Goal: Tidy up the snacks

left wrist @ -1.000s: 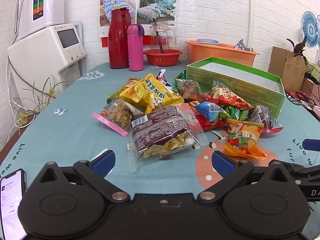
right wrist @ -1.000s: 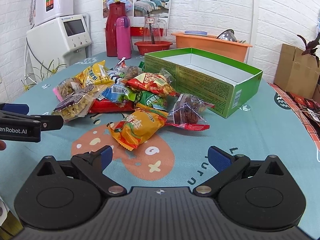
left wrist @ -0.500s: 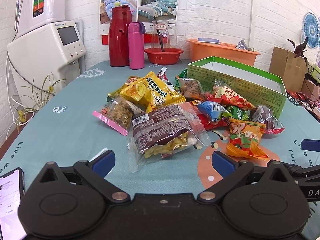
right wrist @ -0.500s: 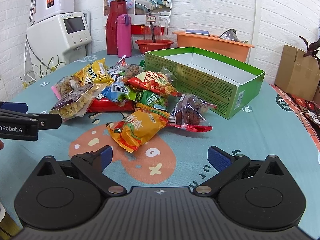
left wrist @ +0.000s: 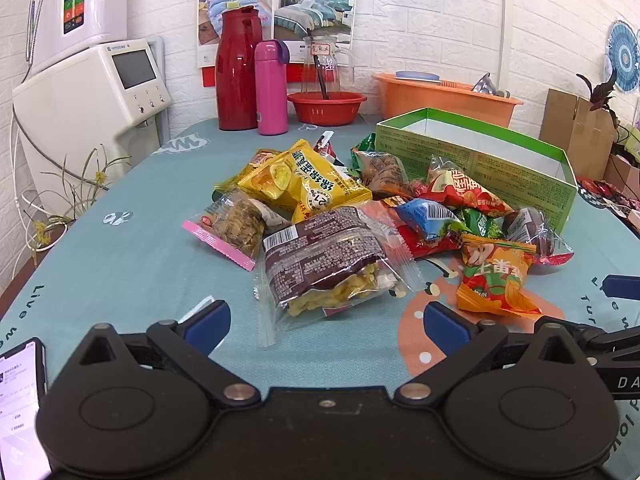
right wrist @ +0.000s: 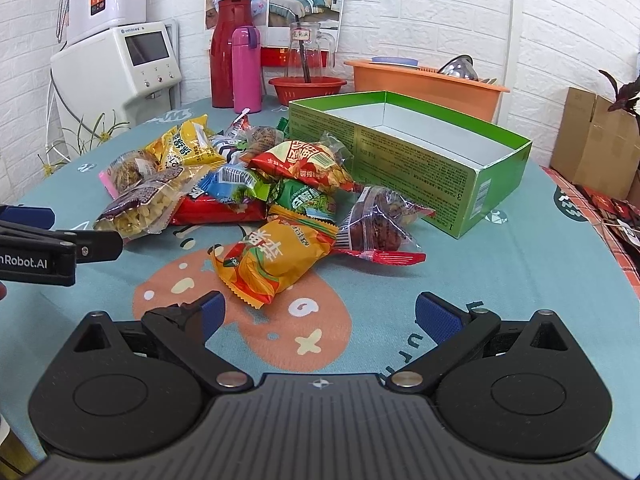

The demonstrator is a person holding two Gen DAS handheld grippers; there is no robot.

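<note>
A pile of several snack packets lies mid-table beside an open green box (left wrist: 480,160) (right wrist: 420,160), whose inside is bare. Nearest my left gripper (left wrist: 326,322) is a brown-and-clear packet (left wrist: 328,264); a yellow packet (left wrist: 304,184) lies behind it. My left gripper is open and empty, just short of the brown packet. My right gripper (right wrist: 318,316) is open and empty, just short of an orange packet (right wrist: 276,260) (left wrist: 494,276). A clear packet with red ends (right wrist: 380,228) lies right of it.
At the table's back stand a red flask (left wrist: 236,68), a pink bottle (left wrist: 272,88), a red bowl (left wrist: 326,108) and an orange tub (left wrist: 444,96). A phone (left wrist: 20,404) lies at the near left. A white appliance (left wrist: 88,92) stands left, a cardboard box (right wrist: 596,140) right.
Both grippers have crept slightly forward toward the pile. Both stay open. No packet has moved.
</note>
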